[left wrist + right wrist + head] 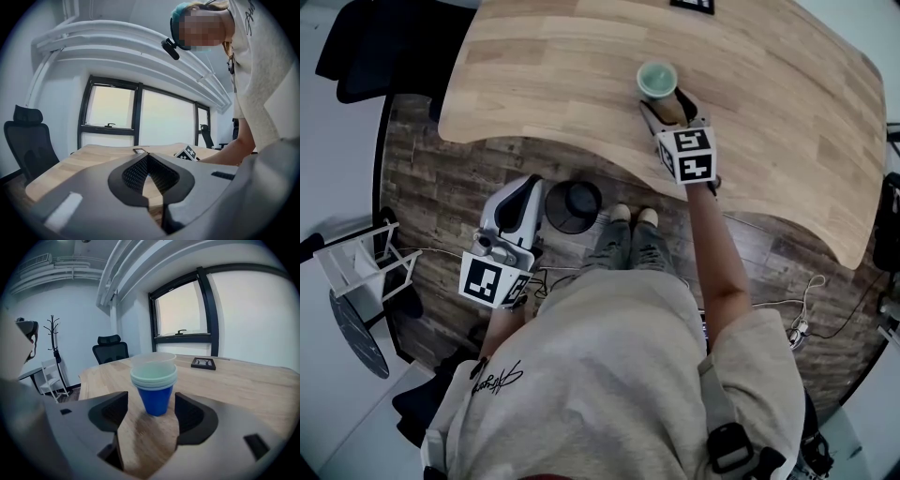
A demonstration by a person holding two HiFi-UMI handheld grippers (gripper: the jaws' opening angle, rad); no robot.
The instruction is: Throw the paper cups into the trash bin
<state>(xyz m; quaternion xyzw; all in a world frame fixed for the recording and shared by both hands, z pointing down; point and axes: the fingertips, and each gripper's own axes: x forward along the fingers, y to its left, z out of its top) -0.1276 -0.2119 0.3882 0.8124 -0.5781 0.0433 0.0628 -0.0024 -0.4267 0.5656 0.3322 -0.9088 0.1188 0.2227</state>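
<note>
A nested stack of cups [154, 385] stands upright on the table [243, 380], in line between the wide-apart pads of the right gripper [152, 411] and untouched. It is judged light, thin-walled and easily crushed or tipped, so a gentle mid-wall hold is advised. The left gripper [147, 157] is closed on nothing. The bin [573, 206] sits on the floor below, and the table edge must be cleared.

cool, even daylight comes through the large black-framed windows [183, 310], whose panes blow out to near white in both gripper views. the pale wooden table [581, 75] is bright without hard glare. the stacked blue and pale green paper cups [154, 383] cast only a soft shadow toward the lens. every view bulges fisheye-style with dark corners, and the right gripper [151, 406], close to the lens, is blurred.
</note>
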